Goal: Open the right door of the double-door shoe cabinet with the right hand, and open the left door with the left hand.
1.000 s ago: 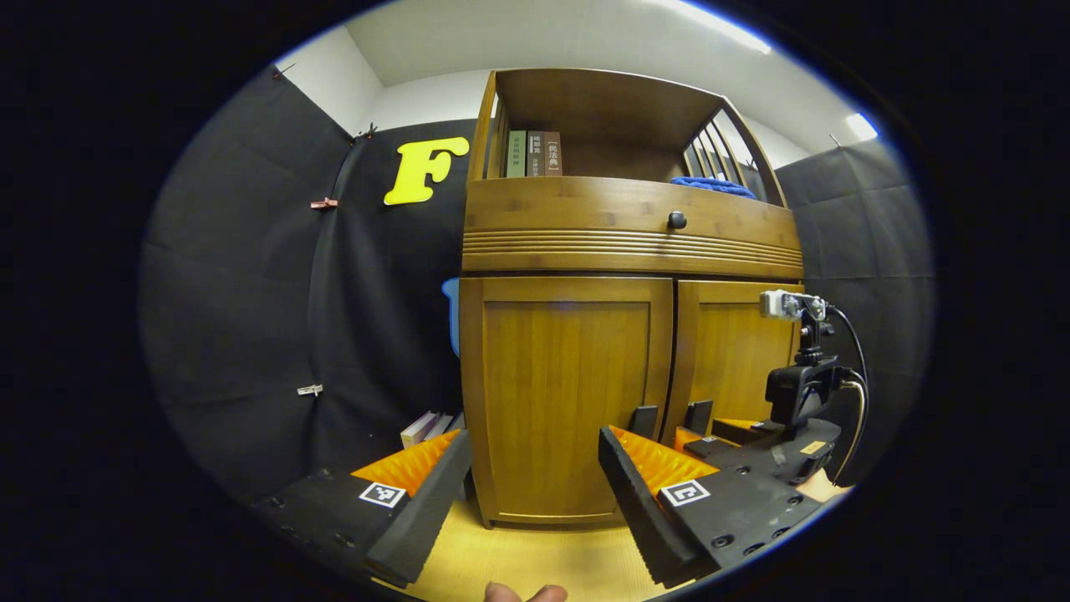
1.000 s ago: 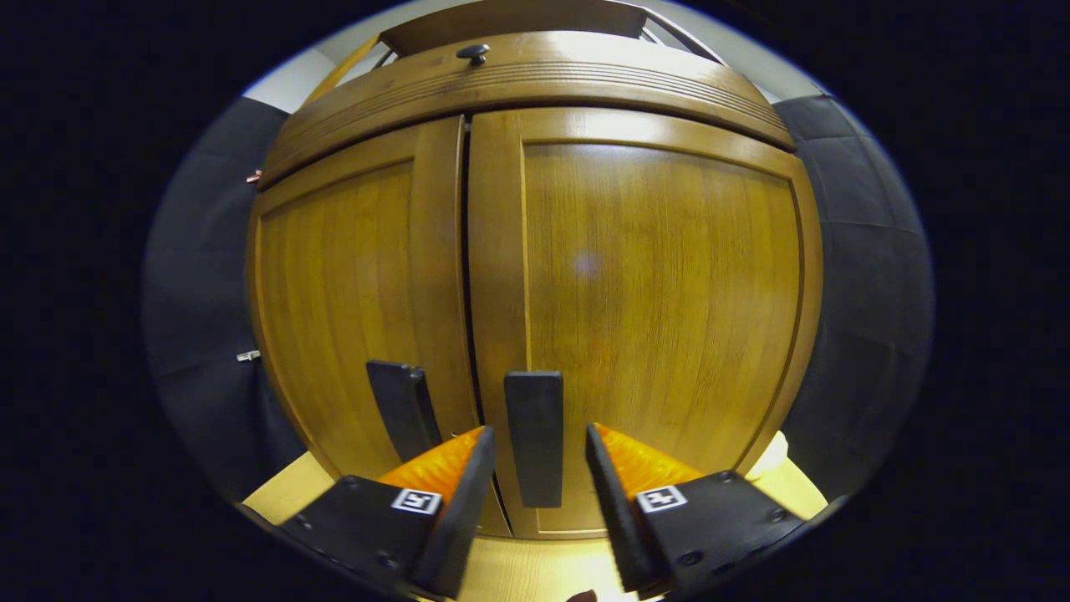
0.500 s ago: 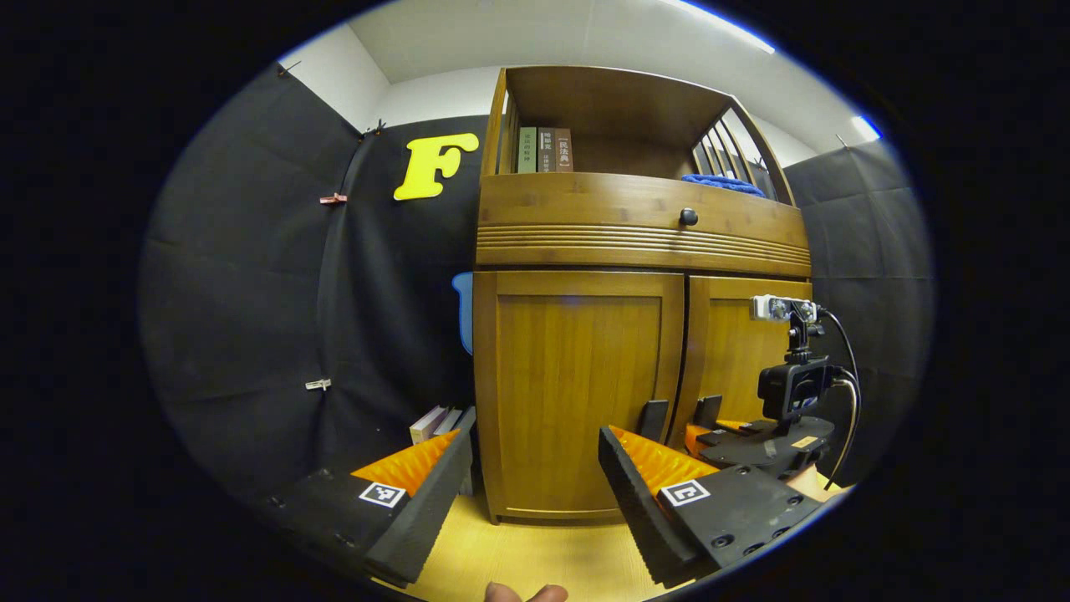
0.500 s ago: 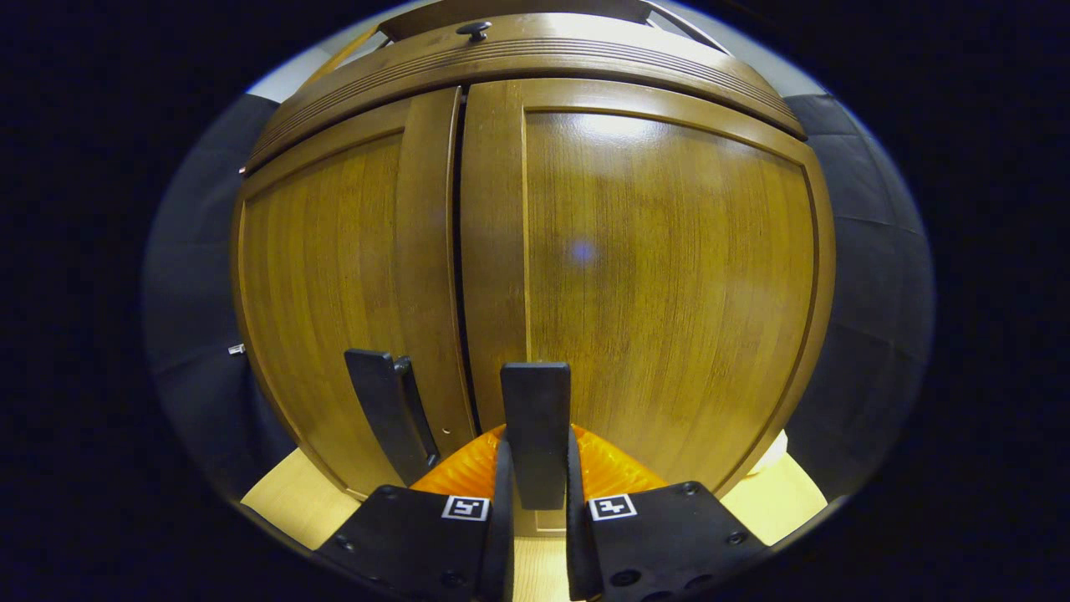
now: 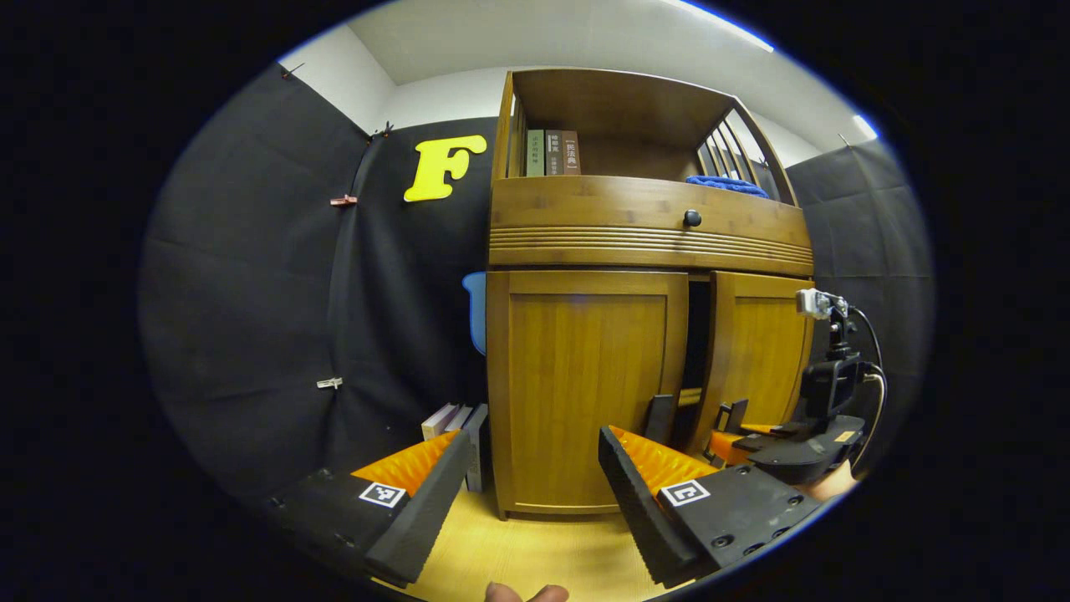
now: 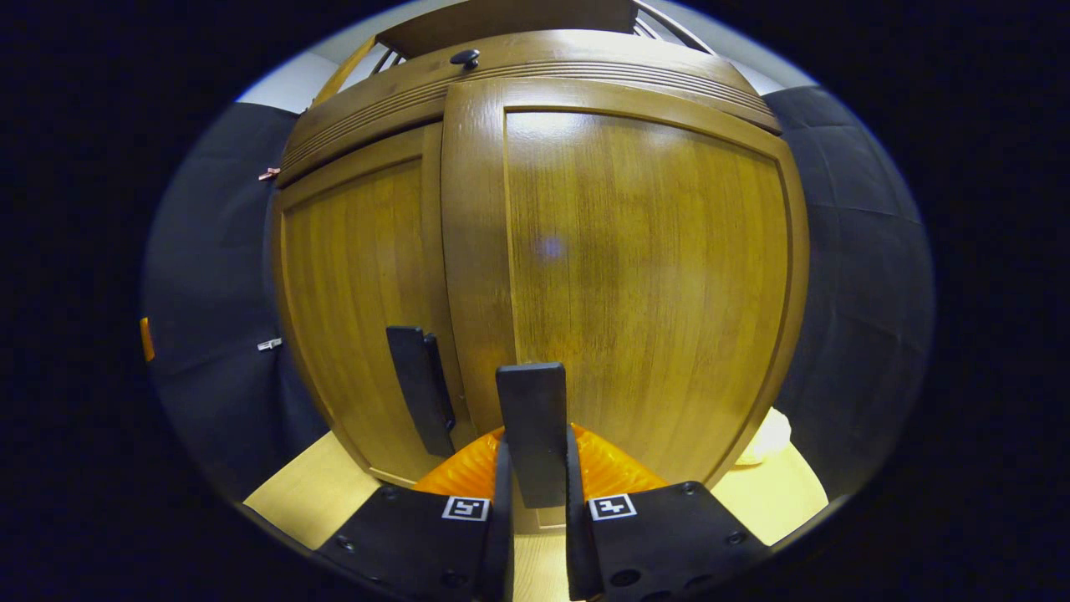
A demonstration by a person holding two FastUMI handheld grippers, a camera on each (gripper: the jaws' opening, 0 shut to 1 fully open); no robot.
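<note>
Wood grain crowds the right gripper view, and I start at the fingers: my right gripper (image 6: 535, 485) is clamped on the right door handle (image 6: 532, 431), one finger pressed to each side of the flat dark bar at 6 o'clock. The right door (image 6: 644, 276) has left the frame: its inner edge stands proud of the left door (image 6: 359, 301). In the left gripper view a dark gap (image 5: 695, 334) shows between the two doors, at about 3 o'clock from the left door's panel. I judge the right door partly open, not fully swung.

My left gripper (image 5: 535, 468) has its fingers wide apart and holds nothing. It hangs short of the shoe cabinet (image 5: 644, 234), with the left door ahead at 12 o'clock. The left door handle (image 5: 658, 418) sits near the door's inner edge, at roughly 1 o'clock from the fingers, untouched. The left door lies flush and shut.

Status, as judged:
- Right door: gripped, opening begun, swing to finish.
- Left door: approach, grip and pull all remain.

The right gripper also appears at 4 o'clock in the left gripper view.
</note>
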